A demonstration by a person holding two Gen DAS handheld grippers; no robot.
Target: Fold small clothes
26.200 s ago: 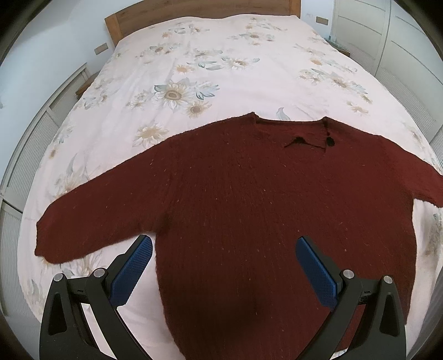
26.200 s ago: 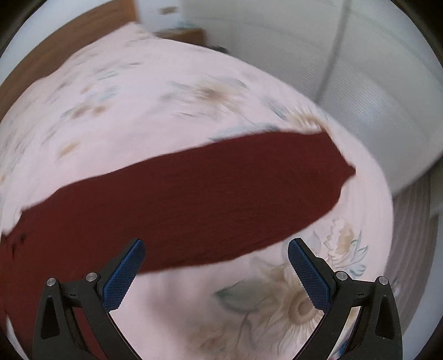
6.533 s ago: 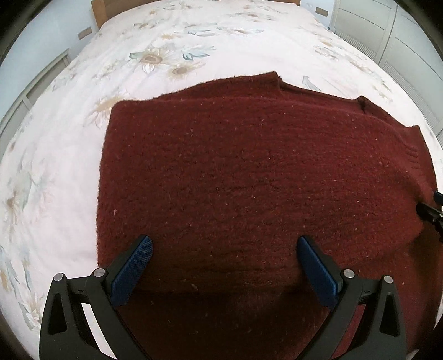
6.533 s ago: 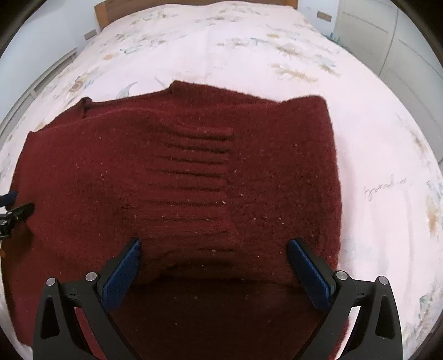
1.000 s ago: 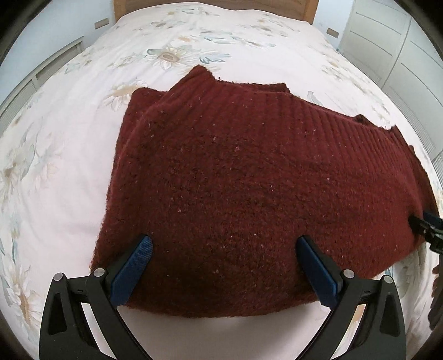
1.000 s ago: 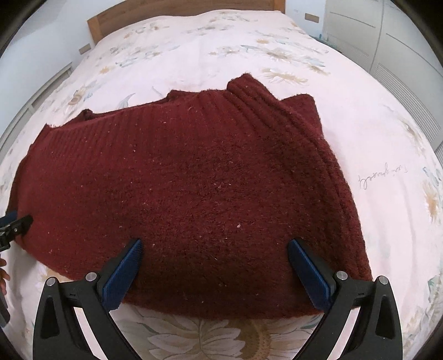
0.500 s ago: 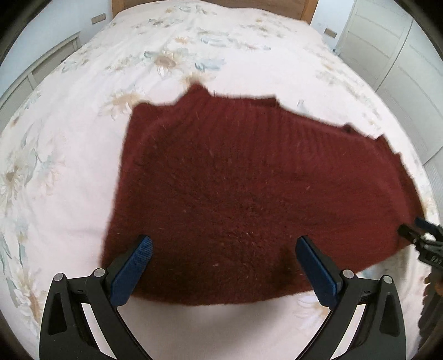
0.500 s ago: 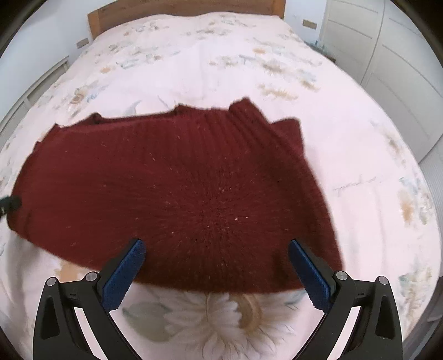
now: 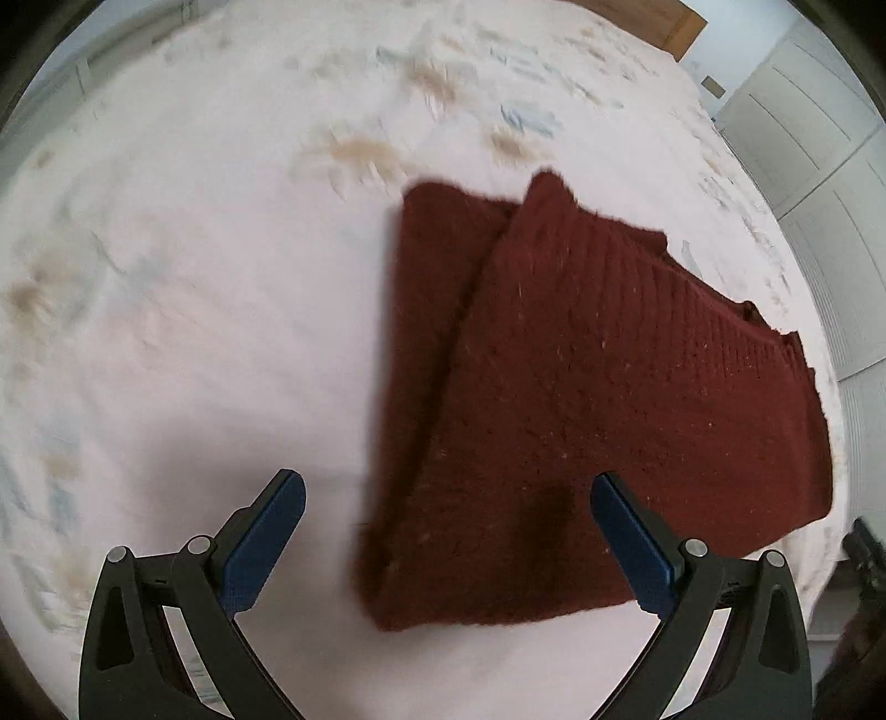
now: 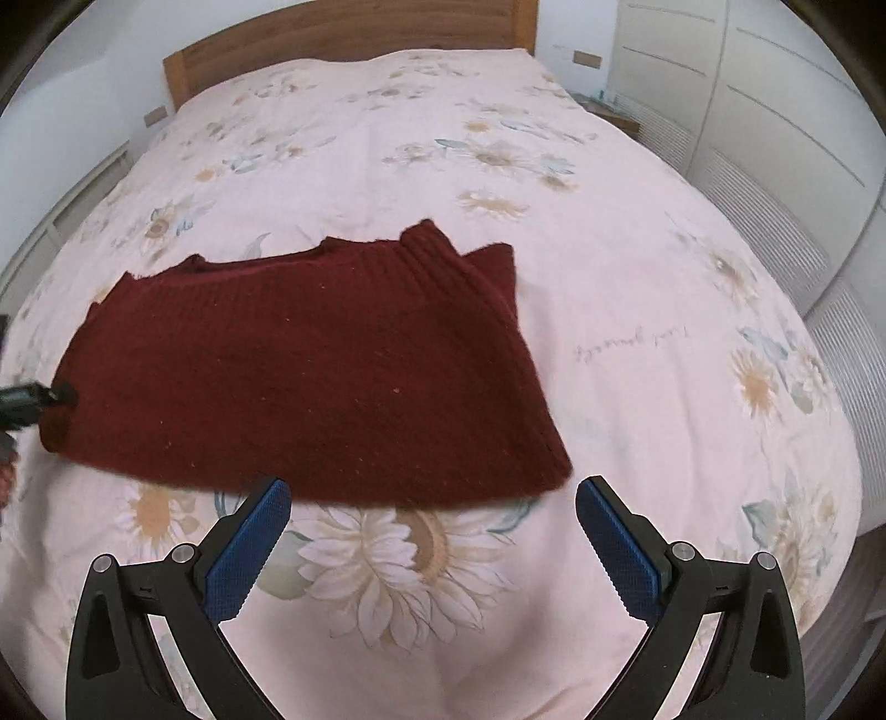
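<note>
A dark red knitted sweater (image 9: 581, 399) lies folded into a rough rectangle on the floral bedspread (image 9: 194, 310); it also shows in the right wrist view (image 10: 310, 376). My left gripper (image 9: 448, 543) is open and empty, above the bed near the sweater's near left corner. My right gripper (image 10: 432, 548) is open and empty, above the bedspread (image 10: 664, 277) just in front of the sweater's near edge. The left gripper's tip (image 10: 33, 396) shows at the sweater's left edge in the right wrist view.
A wooden headboard (image 10: 343, 33) stands at the far end of the bed. White wardrobe doors (image 10: 775, 111) run along the right side. The bed's near edge drops off at the lower right (image 10: 847, 554).
Both grippers have pulled back from the folded sweater, so it looks smaller. The left gripper has swung left; the sweater now sits to its right. The left view is blurred by motion.
</note>
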